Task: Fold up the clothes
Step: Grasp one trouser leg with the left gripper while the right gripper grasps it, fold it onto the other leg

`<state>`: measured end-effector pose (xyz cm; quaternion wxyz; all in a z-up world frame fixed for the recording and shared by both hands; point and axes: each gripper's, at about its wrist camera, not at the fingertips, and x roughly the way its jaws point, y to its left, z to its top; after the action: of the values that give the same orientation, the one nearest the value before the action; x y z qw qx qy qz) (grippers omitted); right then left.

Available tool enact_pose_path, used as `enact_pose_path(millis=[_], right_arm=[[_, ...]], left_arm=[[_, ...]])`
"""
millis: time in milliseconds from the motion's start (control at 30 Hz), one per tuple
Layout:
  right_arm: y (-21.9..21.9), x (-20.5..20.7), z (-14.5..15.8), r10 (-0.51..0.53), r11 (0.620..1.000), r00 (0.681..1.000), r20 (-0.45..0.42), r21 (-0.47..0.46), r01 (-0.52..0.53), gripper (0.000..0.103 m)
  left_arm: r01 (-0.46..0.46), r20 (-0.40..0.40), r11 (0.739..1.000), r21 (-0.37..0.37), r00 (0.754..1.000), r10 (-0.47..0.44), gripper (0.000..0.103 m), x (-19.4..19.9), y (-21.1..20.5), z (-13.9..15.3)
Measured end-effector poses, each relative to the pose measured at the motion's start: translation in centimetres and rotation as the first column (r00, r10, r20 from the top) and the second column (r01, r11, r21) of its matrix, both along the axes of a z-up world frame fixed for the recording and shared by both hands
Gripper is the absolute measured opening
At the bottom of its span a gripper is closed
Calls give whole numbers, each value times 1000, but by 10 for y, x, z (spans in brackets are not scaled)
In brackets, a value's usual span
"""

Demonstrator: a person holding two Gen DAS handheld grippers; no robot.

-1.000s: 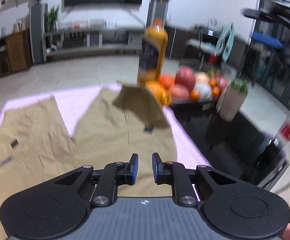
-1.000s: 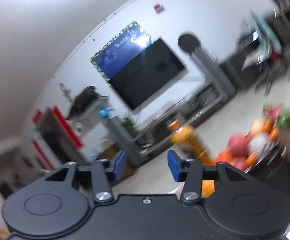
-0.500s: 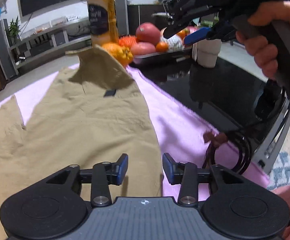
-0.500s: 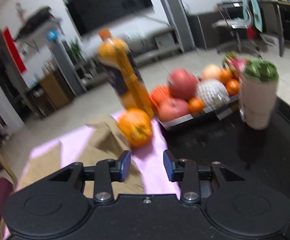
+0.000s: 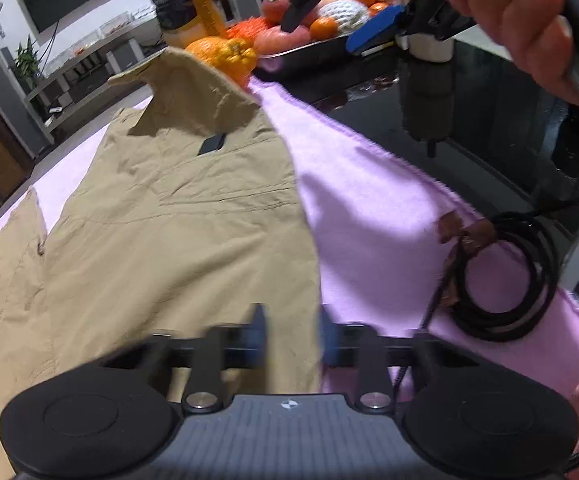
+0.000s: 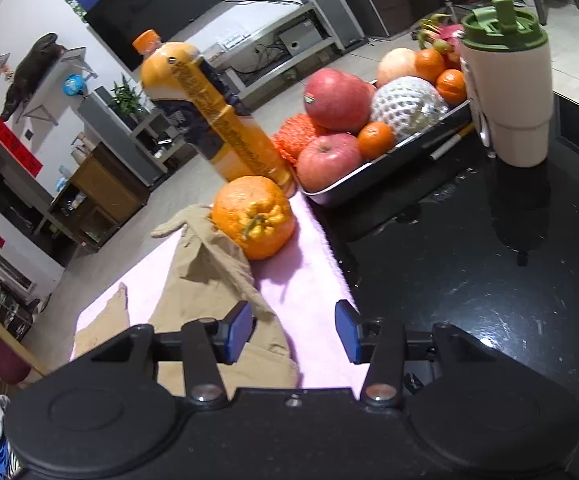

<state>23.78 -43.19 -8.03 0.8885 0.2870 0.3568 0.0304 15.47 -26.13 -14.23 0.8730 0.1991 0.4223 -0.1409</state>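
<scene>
Left wrist: left gripper (image 5: 291, 336) fingers closing astride khaki shorts (image 5: 177, 236) hem.

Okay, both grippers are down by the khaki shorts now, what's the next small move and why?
Probably nip the left gripper shut on the khaki shorts: their right edge sits between its blurred fingers, which have just been closing. The right gripper hangs open by the upturned corner beside the orange.

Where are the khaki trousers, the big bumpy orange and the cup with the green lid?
khaki trousers (image 5: 177, 240), left wrist view, on the flat leg fabric.
bumpy orange (image 6: 254, 218), right wrist view, on its peel near the stem.
cup with the green lid (image 6: 509, 92), right wrist view, on its beige side.
</scene>
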Motion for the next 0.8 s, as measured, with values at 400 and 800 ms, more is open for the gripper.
enact_pose_path(millis=[400,800], right_arm=[[37,44,-6,69,997,997,30,-46,-67,47],[87,102,-21,68,988,996,52,-139,-61,6]], left_arm=[[-58,53,983,-171,996,69,4,2,67,68],[-47,35,967,-250,998,58,4,6,101,69]])
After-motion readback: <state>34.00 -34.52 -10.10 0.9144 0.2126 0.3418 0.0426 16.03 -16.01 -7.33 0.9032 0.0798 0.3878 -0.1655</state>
